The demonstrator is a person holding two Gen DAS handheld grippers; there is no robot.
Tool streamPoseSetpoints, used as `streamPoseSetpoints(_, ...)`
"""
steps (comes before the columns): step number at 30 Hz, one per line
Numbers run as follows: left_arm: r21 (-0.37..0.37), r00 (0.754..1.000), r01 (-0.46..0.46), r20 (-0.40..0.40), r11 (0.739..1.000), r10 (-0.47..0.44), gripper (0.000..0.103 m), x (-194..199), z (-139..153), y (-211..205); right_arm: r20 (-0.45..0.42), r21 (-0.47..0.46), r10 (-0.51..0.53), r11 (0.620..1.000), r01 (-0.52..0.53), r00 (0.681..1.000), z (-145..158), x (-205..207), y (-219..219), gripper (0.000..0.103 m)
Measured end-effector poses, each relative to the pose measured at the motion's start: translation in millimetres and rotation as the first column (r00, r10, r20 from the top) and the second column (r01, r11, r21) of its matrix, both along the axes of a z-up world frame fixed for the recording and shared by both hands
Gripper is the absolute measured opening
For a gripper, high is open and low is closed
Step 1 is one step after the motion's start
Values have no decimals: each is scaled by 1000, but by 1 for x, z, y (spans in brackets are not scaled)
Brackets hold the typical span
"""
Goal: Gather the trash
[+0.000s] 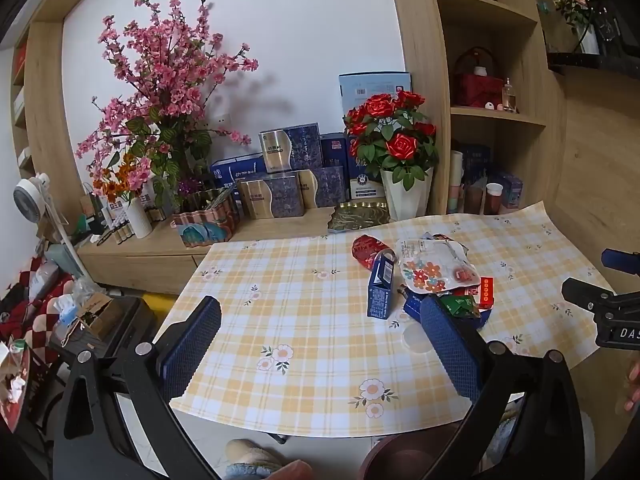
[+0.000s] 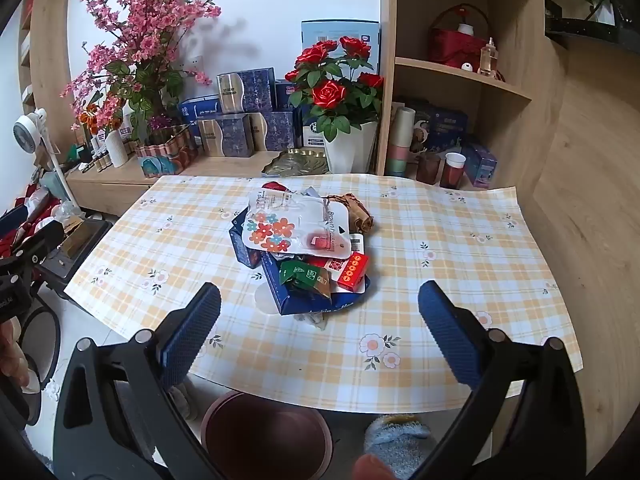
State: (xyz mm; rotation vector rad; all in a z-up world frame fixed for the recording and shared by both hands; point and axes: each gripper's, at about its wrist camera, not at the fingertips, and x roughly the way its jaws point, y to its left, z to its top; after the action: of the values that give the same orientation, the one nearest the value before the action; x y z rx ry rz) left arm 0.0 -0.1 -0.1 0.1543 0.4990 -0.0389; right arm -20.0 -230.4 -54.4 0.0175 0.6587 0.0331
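Bin (image 2: 266, 432) under table (image 2: 440, 248) edge; wrapper pile (image 2: 304, 248) on tablecloth.

Home living room: checked tablecloth (image 2: 440, 240), wooden shelves (image 2: 460, 76), artificial flowers (image 1: 160, 80), slippers (image 2: 396, 444).

Glossy plastic tablecloth (image 2: 440, 248), shiny foil wrappers (image 2: 304, 276), matt wood-grain shelving (image 2: 500, 128), rough-textured blue gripper pads (image 2: 188, 340)

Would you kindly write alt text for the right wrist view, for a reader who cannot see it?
A pile of trash, mostly wrappers and small boxes, sits mid-table on a yellow plaid tablecloth. The open right gripper points at it, holding nothing, with a brown bin on the floor below the near edge. Behind are flowers and stacked boxes.
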Motion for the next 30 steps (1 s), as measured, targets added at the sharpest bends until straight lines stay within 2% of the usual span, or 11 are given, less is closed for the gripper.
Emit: streamPoseSetpoints(30,-4,1000,2,-3,1000,-3,98,0,0,0,3,0,8,1000,-8,1000,4,-3,12,97)
